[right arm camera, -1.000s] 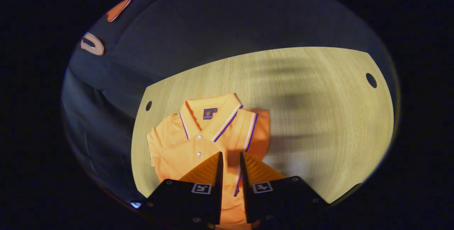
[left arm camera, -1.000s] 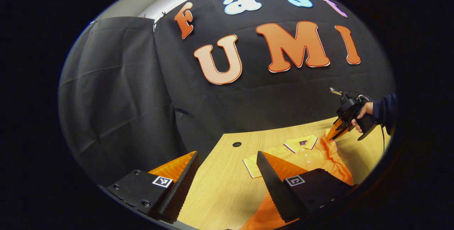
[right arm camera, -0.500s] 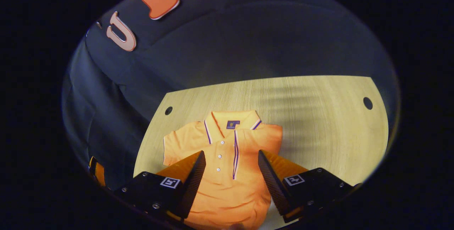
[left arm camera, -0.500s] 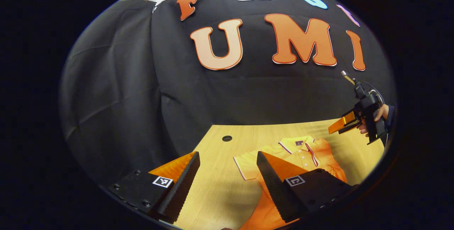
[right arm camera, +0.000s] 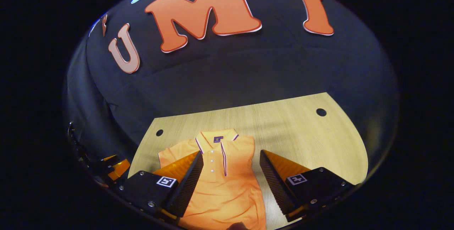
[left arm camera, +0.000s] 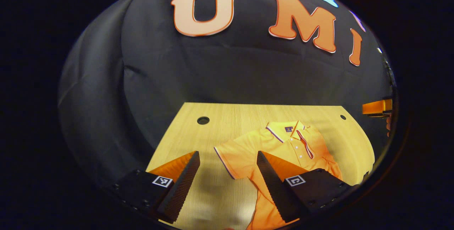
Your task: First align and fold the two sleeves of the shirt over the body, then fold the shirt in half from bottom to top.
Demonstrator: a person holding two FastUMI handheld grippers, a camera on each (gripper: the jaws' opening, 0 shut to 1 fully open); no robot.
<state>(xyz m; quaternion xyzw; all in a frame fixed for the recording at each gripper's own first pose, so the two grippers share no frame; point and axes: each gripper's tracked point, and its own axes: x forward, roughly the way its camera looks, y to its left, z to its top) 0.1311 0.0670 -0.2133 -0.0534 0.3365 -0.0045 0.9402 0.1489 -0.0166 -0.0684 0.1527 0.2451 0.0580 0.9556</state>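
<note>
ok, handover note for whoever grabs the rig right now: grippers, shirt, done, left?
Left gripper: open, empty, above the table near the unfolded sleeve.
Right gripper: open, empty, above the shirt.
Orange short-sleeved polo shirt lies flat, collar toward the far edge of the pale wooden table.
Done: one sleeve folded over the body.
Left: the other sleeve, spread flat on the table, then the bottom-to-top fold.

1 shirt (right arm camera: 227, 184), 1 table (right arm camera: 301, 141), perhaps 2 tongs (right arm camera: 228, 178).
</note>
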